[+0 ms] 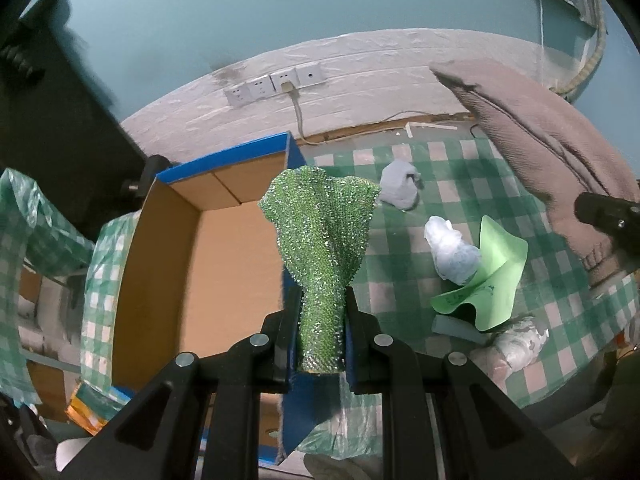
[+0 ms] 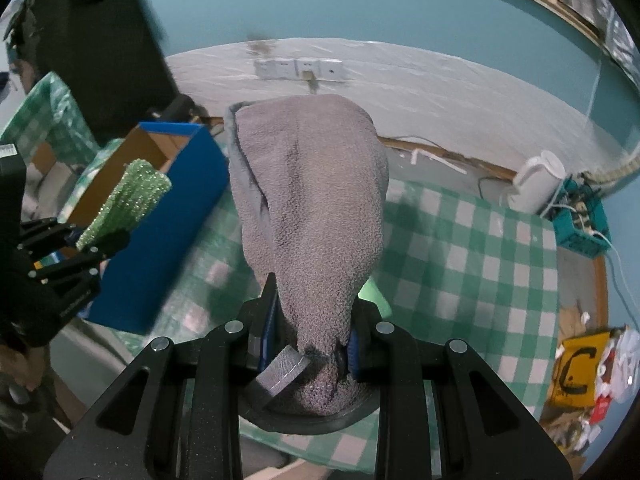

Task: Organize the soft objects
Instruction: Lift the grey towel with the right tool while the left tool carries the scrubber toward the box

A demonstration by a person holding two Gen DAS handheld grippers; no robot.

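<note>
My left gripper [image 1: 322, 312] is shut on a sparkly green scrub cloth [image 1: 320, 240] and holds it up above the right wall of an open blue cardboard box [image 1: 192, 240]. The box inside looks bare. My right gripper [image 2: 312, 320] is shut on a grey-brown towel [image 2: 308, 208] and holds it up over the green checked tablecloth [image 2: 480, 264]. The towel [image 1: 532, 136] also shows at the right of the left wrist view. The left gripper [image 2: 86, 246] with the green cloth [image 2: 128, 200] shows at the left of the right wrist view, by the box [image 2: 160, 232].
On the cloth-covered table lie a grey-blue rag [image 1: 398, 186], a white crumpled bag [image 1: 452, 252], a light green sheet [image 1: 488, 284] and a pale wrapped bundle [image 1: 516, 344]. A white kettle [image 2: 536, 184] and a teal basket [image 2: 580, 220] stand at the far right. Wall sockets [image 1: 276, 84] are behind.
</note>
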